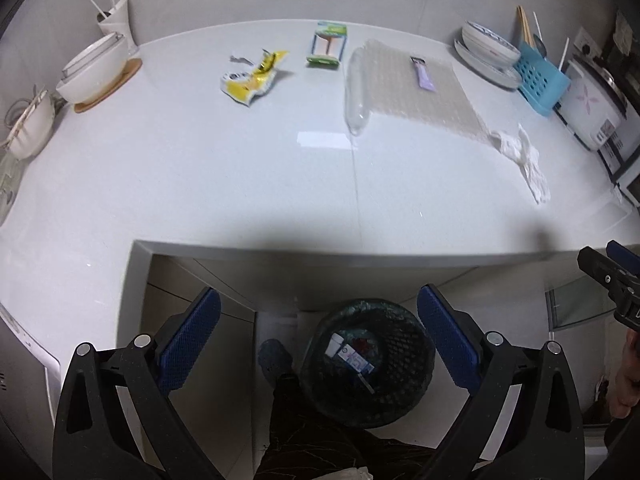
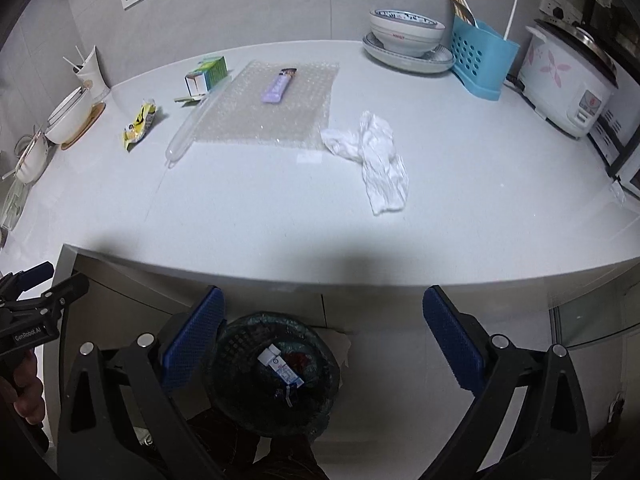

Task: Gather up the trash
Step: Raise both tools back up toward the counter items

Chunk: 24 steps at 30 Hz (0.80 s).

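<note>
Trash lies on the white counter (image 1: 200, 168): a yellow wrapper (image 1: 252, 76) (image 2: 140, 124), a small green-and-white carton (image 1: 328, 44) (image 2: 206, 76), a sheet of bubble wrap (image 1: 416, 92) (image 2: 272, 116) with a purple wrapper (image 1: 423, 74) (image 2: 278, 86) on it, and a crumpled white tissue (image 1: 524, 160) (image 2: 376, 156). A black mesh trash bin (image 1: 368, 364) (image 2: 276, 376) with scraps inside stands on the floor below the counter edge. My left gripper (image 1: 320, 340) and right gripper (image 2: 324, 340) are both open and empty, held above the bin, short of the counter.
Bowls (image 1: 96, 68) and a cup with sticks (image 1: 116, 20) stand at the back left. Stacked dishes (image 2: 408, 40), a blue utensil holder (image 2: 480, 60) and a rice cooker (image 2: 568, 80) stand at the back right. My shoe (image 1: 276, 360) is beside the bin.
</note>
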Available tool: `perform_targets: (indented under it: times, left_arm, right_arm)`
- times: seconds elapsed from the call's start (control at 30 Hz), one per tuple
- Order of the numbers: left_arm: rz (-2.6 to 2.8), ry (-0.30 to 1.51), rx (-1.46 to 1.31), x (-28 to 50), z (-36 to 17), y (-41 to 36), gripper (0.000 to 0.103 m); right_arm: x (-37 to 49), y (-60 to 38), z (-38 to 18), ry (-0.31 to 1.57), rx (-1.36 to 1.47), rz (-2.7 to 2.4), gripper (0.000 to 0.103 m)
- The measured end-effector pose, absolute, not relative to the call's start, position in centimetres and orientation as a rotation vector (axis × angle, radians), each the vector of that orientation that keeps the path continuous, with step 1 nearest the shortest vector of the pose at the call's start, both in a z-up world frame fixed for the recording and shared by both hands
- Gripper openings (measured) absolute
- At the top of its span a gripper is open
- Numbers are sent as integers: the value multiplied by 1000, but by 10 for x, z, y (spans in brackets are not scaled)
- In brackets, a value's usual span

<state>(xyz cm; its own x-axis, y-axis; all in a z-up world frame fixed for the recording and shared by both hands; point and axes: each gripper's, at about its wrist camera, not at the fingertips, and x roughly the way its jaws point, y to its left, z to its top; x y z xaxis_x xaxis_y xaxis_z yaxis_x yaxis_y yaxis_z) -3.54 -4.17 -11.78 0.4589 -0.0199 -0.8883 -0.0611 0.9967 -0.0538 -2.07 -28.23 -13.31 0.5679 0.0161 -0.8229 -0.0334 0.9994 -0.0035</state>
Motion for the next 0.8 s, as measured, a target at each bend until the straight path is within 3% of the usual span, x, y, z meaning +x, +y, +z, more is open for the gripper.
perform_targets:
  times: [0.5, 0.8]
  left_arm:
    - [47, 1052, -101, 39, -79, 7, 96]
    - [52, 1060, -113, 88, -81, 31, 93]
  right_arm:
    - [39, -262, -99, 936, -6, -1, 95]
    - [80, -269, -100, 974, 2, -55, 93]
